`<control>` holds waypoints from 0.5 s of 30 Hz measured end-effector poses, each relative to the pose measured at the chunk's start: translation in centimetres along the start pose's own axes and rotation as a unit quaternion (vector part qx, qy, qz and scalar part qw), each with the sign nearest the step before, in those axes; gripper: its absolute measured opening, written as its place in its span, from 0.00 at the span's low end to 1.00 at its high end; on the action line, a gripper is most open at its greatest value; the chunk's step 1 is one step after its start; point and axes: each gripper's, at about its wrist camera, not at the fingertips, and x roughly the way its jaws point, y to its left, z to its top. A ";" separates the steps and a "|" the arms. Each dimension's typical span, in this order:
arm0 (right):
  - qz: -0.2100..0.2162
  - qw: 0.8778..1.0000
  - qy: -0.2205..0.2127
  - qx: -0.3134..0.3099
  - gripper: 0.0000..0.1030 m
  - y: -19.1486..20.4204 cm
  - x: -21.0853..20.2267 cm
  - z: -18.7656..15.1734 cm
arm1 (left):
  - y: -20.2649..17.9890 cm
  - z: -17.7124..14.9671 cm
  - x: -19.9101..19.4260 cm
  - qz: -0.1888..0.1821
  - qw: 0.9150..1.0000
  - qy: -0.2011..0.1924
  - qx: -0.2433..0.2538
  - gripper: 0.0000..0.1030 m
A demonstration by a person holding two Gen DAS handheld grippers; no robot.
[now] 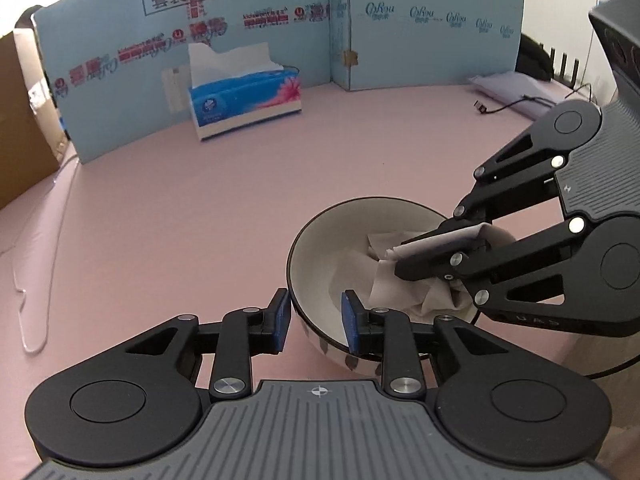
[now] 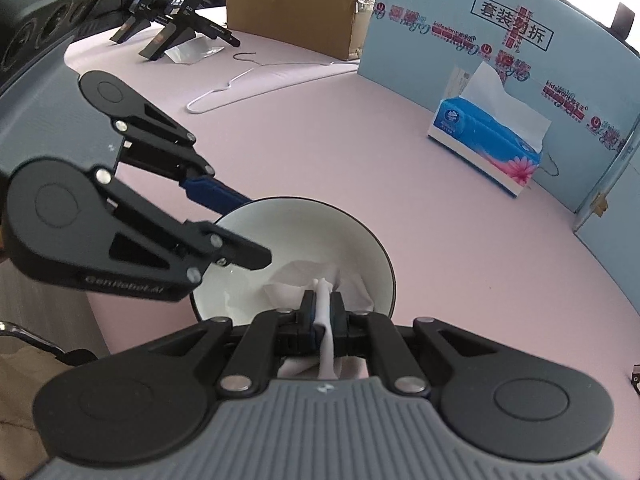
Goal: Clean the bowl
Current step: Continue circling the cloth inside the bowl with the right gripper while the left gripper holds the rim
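A round bowl (image 1: pixel 320 264) sits on the soft pink table (image 1: pixel 180 208), near the front edge. It is smooth and white inside, with a thin dark rim. The left gripper (image 1: pixel 316 320) has its blue pads on either side of the bowl's near rim, one outside and one inside. Its jaws are spread a little and there is a gap, so they do not squeeze the rim. The right gripper (image 2: pixel 322 312) has its jaws pressed together on a crumpled white tissue (image 2: pixel 320 280), which lies soft and wrinkly in the bottom of the bowl. Far back on the table stands a blue tissue box (image 1: pixel 245 98) with a thin sheet sticking up. Behind it is a light blue cardboard wall (image 1: pixel 420 40). A thin white wire hanger (image 2: pixel 224 88) lies on the far left.
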 end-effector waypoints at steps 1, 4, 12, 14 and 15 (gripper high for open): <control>0.000 1.000 -0.002 -0.001 0.06 0.0 0.0 0.0 | -0.1 0.1 0.2 0.002 1.000 0.003 0.002 0.32; 0.004 1.000 -0.011 -0.001 0.06 0.0 -0.2 -0.2 | -0.4 0.4 0.7 0.014 1.000 0.014 0.013 0.27; 0.017 0.999 -0.023 0.013 0.06 -0.6 -0.4 -0.9 | -0.4 1.1 1.4 0.032 0.998 0.031 0.055 0.16; 0.024 0.999 -0.025 0.023 0.06 -0.6 -0.4 -1.0 | -0.2 1.5 1.4 0.034 0.997 0.035 0.067 0.14; 0.027 0.999 -0.026 0.025 0.06 -0.6 -0.4 -1.0 | 0.0 1.7 1.4 0.036 0.996 0.037 0.073 0.14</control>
